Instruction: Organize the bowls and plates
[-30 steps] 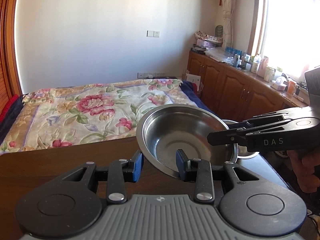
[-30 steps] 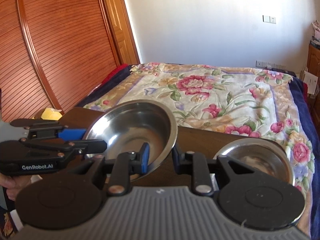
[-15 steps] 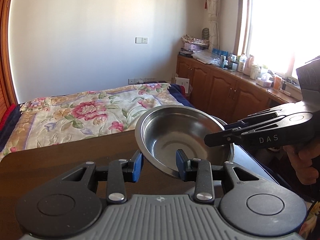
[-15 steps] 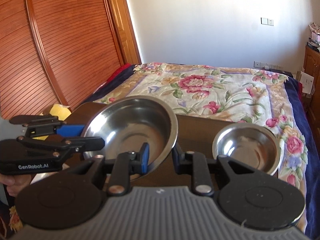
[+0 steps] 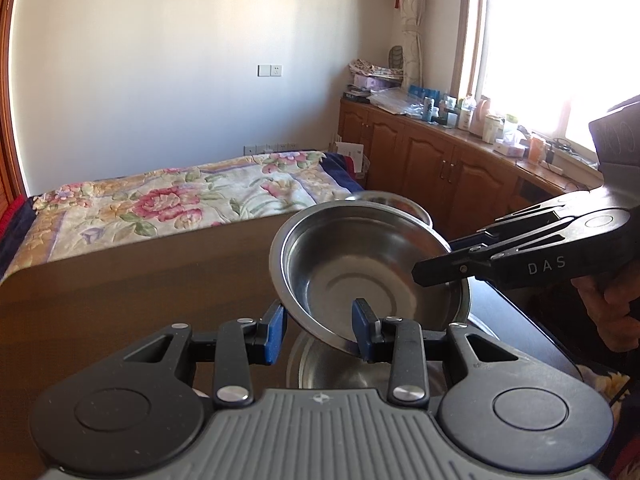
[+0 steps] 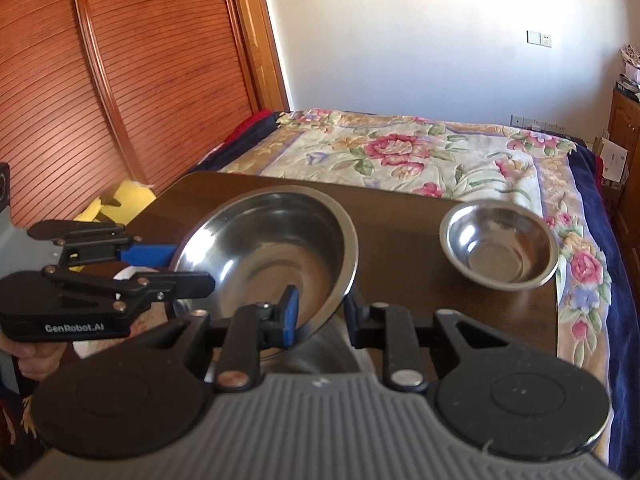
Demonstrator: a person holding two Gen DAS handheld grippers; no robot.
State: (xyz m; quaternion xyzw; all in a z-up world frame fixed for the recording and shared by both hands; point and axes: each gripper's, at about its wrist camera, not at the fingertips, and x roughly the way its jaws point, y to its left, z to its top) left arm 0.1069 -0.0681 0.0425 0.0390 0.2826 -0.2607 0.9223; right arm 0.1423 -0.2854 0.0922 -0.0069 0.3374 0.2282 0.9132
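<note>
Both grippers have carried the large steel bowl (image 6: 268, 256) sideways across the dark wooden table (image 6: 404, 248) since the earlier frames, so that a shallow steel dish (image 5: 320, 364) now shows directly beneath it. The small steel bowl (image 6: 498, 246), formerly near the table's close edge in the right wrist view, now sits further off toward the floral bedspread (image 6: 400, 148).

Step in hand: transport of the large bowl to a stacking position. It is clear of the table and tilted. The left gripper (image 5: 318, 330) pinches the near rim, one blue pad inside the bowl and one outside. The right gripper (image 6: 320, 312) pinches the opposite rim in the same manner. Both sets of jaws stand narrow, pressed on the thin metal wall.

Next move, as a judgement: level the bowl, centre it over the dish below, lower until it seats, then spread both sets of jaws together. Uneven release would likely let the bowl tip or slide.

Contents: the large bowl is empty. The small bowl appears empty. The dish beneath is mostly hidden, so its contents cannot be told.
</note>
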